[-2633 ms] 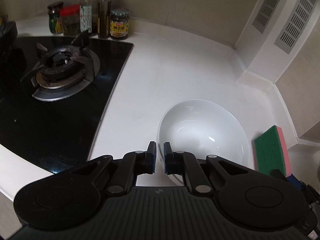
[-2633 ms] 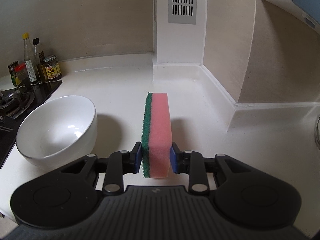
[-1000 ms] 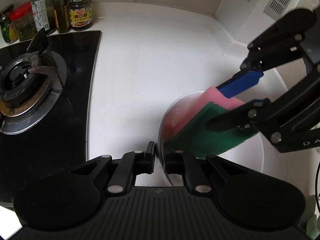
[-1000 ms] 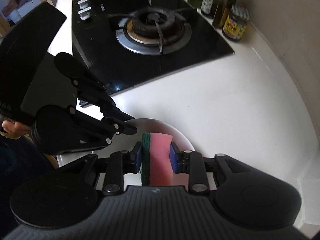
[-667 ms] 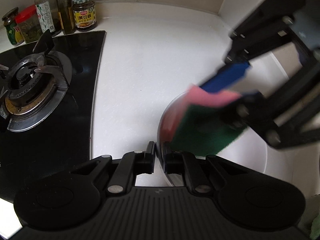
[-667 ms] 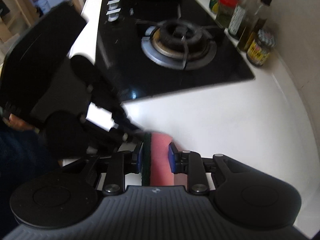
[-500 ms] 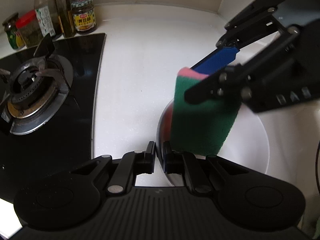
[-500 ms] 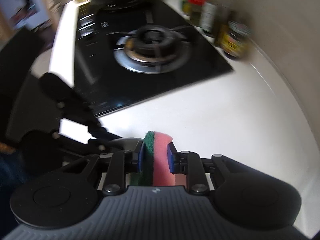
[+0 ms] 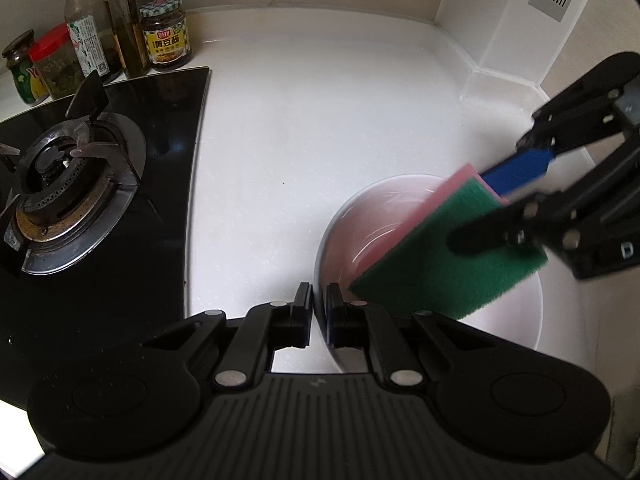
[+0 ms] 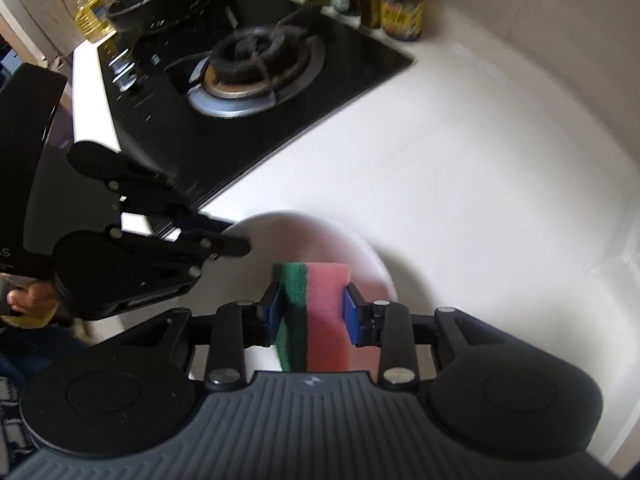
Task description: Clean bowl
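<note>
Left gripper (image 9: 316, 312) clamped on the bowl (image 9: 520, 320) rim; right gripper (image 10: 310, 312) pinching the sponge (image 10: 316, 312), angled downward.

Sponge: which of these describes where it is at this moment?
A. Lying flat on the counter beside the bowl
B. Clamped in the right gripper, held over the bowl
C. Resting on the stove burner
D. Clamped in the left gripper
B. The right gripper has a blue pad on either side of the green-and-pink sponge over the white bowl, while the left gripper pinches the bowl's rim.
</note>
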A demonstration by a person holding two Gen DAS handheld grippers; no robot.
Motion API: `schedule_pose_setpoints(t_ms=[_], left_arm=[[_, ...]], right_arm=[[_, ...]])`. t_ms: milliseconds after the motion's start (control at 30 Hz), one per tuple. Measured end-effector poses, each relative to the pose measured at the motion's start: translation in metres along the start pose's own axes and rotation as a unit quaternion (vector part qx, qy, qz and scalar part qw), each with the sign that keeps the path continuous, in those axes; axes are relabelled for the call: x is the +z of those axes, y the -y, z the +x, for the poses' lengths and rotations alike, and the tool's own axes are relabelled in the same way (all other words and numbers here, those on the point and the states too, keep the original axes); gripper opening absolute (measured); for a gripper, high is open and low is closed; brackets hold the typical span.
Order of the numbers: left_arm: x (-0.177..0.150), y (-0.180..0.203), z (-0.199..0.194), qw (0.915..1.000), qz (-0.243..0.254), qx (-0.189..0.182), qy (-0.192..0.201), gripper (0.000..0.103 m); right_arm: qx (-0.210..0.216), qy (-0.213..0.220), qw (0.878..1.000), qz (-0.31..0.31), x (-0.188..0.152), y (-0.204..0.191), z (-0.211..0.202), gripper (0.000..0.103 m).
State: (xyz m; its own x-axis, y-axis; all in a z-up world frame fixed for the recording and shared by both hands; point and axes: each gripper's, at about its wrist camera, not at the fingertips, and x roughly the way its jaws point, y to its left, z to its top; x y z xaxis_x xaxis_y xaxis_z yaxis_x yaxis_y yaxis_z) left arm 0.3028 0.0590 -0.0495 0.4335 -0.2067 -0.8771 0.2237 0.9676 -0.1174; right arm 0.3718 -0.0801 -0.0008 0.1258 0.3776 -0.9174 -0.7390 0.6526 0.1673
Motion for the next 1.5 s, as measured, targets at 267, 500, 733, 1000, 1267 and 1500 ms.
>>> schedule_pose_setpoints(t_ms=[267, 500, 733, 1000, 1267, 1500], left_arm=[[0.000, -0.002, 0.001, 1.0000, 0.000, -0.004, 0.001, 0.006], [-0.003, -0.001, 0.001, 0.9996, 0.023, 0.016, 0.007, 0.006], [-0.002, 0.000, 0.003, 0.9991, 0.021, 0.035, 0.014, 0.010], [0.005, -0.008, 0.004, 0.9997, -0.005, 0.020, 0.010, 0.010], [-0.005, -0.041, -0.009, 0.9958, -0.072, -0.051, -0.028, 0.011], [-0.004, -0.028, -0.004, 0.9987, -0.047, -0.016, -0.011, 0.005]], right_arm=[[-0.004, -0.008, 0.999, -0.032, 0.003, -0.020, 0.009, 0.024], [-0.022, 0.005, 0.998, -0.059, 0.013, -0.021, 0.009, 0.023], [-0.068, 0.003, 0.996, 0.063, 0.001, 0.006, -0.001, 0.022], [-0.064, -0.025, 0.997, 0.018, -0.023, -0.028, -0.013, 0.023], [-0.103, 0.047, 0.992, -0.057, -0.018, -0.042, -0.009, 0.023], [-0.057, 0.036, 0.982, -0.178, -0.019, -0.078, 0.000, 0.024]])
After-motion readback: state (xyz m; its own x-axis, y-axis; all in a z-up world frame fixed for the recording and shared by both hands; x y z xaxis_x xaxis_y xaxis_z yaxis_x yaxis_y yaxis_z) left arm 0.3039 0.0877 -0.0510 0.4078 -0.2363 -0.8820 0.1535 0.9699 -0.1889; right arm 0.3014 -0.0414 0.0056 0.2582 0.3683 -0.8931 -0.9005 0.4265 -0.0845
